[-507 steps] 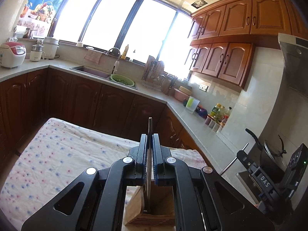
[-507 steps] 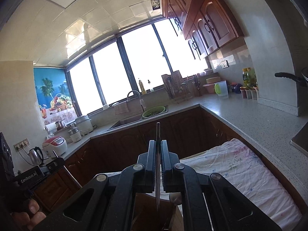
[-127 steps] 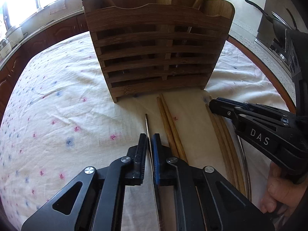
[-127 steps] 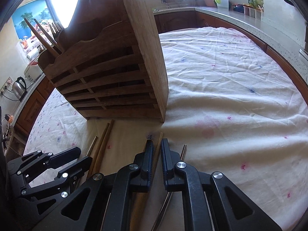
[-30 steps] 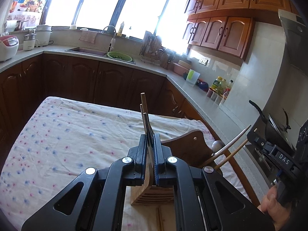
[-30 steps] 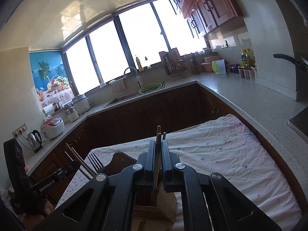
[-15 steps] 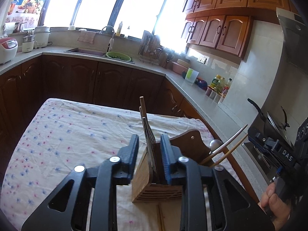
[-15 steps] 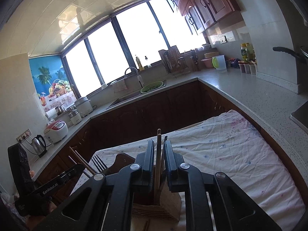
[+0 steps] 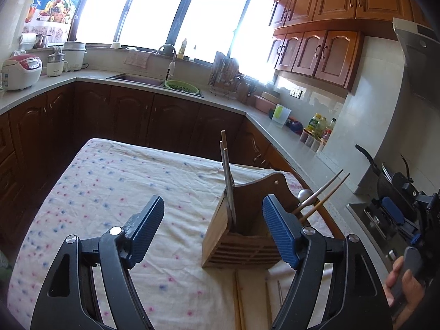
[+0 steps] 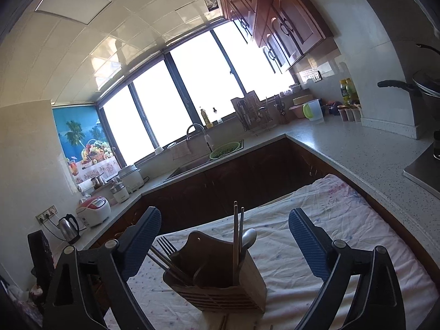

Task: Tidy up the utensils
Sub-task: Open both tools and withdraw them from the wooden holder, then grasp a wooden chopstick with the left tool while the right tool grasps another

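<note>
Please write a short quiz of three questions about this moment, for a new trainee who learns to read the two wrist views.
1. True or false: the left gripper is shut on a chopstick.
2. What lies on the tablecloth just in front of the wooden utensil holder? A) plates B) chopsticks C) cups
3. Fill in: in the right wrist view, the fork stands on the ____ side of the holder.

Key:
1. False; both the left gripper and the right gripper are open and empty.
2. B
3. left
</note>
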A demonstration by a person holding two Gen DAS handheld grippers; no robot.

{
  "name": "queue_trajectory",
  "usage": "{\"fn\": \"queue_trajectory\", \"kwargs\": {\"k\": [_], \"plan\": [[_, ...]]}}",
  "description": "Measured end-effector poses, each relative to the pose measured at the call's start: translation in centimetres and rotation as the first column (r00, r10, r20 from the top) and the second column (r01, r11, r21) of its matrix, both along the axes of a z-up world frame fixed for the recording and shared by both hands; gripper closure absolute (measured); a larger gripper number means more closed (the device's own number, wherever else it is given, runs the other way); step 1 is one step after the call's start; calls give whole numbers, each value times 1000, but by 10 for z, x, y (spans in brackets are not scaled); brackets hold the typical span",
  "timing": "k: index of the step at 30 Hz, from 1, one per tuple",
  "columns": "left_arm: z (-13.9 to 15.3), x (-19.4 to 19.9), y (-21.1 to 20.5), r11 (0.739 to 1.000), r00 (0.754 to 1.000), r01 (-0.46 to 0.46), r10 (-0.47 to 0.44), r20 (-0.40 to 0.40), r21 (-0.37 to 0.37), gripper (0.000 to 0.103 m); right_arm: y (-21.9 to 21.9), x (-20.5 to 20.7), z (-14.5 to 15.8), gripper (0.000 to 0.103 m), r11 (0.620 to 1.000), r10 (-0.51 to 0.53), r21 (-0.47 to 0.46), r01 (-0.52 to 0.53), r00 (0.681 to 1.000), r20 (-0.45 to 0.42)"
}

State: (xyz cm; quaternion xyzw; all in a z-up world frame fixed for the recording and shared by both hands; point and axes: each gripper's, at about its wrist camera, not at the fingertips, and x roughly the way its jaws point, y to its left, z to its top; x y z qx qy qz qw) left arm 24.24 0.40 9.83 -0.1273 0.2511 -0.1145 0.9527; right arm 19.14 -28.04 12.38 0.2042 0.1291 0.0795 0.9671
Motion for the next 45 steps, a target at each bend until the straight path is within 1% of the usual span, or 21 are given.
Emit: {"fn": "queue_trajectory", "kwargs": {"k": [5,12,21,24,27,30,35,37,39,41,42,45], "plan": [[-14,-17,3,1000,999,4,-4,-38,9,27,-2,-18,-16,7,1000,-2,8,2,999,-35],[-45,-38,0,999,994,24,-20,-108,37,27,-10,-41,-52,7,999,-14,37,19,992,-125],[-84,-52,-5,997,978,40,-26,-206,64,27,-20,-62,-102,7,997,-37,52,52,966,-254],[-95,-52,-12,995,971,57,-36,-235,85,27,-20,-67,-115,7,997,-38,59,57,957,-288],[-103,-49,-24,989,965,74,-39,-261,128,27,-20,-70,-123,7,996,-37,61,59,951,-308],[-110,-44,-34,982,955,97,-46,-294,162,27,-17,-71,-124,7,997,-34,58,55,948,-315],[-120,-35,-49,972,939,136,-65,-337,194,28,-11,-68,-124,7,999,-37,2,40,942,-334],[-121,-30,-55,967,937,150,-73,-341,205,28,-9,-66,-126,11,999,-36,-17,33,939,-342],[-123,-24,-62,963,933,166,-84,-349,212,33,-9,-64,-128,18,999,-32,-18,27,935,-353],[-127,-15,-71,958,926,186,-96,-366,219,43,-10,-62,-130,24,999,-33,-19,28,931,-365],[-129,-11,-74,955,921,195,-100,-376,224,44,-10,-62,-131,27,999,-31,-18,27,929,-370],[-136,0,-86,947,912,214,-107,-395,238,47,-12,-61,-132,31,999,-35,-18,30,926,-376]]}}
